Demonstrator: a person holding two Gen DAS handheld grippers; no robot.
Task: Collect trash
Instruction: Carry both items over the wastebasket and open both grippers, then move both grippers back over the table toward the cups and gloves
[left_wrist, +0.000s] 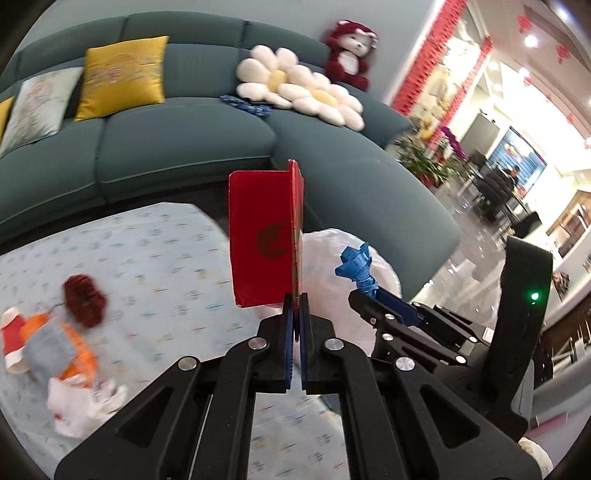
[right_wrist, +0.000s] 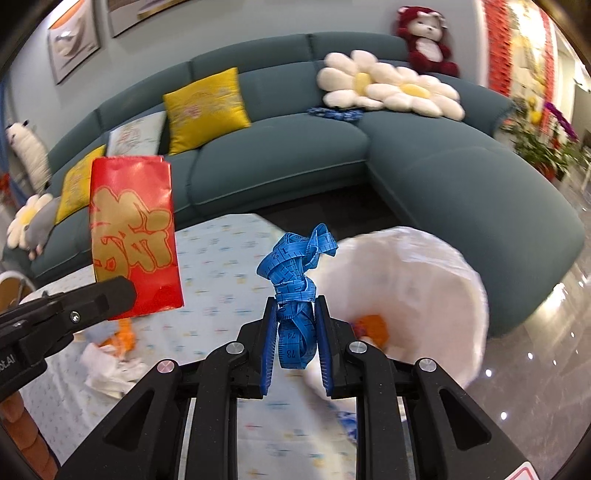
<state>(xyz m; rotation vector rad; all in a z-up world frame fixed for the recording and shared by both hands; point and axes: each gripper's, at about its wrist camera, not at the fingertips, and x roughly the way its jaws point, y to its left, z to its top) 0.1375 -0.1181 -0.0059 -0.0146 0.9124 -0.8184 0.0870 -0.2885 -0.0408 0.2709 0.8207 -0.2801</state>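
Left gripper (left_wrist: 295, 314) jaws pinch red envelope (left_wrist: 264, 236) bottom edge; right gripper (right_wrist: 294, 325) jaws grip tape measure (right_wrist: 295, 266) beside bag (right_wrist: 424, 266) rim

Glossy red paper envelope (right_wrist: 135, 236) with gold print, smooth blue plastic tape measure (right_wrist: 295, 280), thin white plastic bag (right_wrist: 424, 280), matt teal cloth sofa (right_wrist: 280, 147), polished reflective floor (right_wrist: 546, 354).

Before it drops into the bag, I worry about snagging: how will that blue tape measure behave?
Likely floppy: the blue tape measure is a knotted bundle with loose loops above and below the right gripper. Probably light. A loop could catch a finger on release over the white bag.
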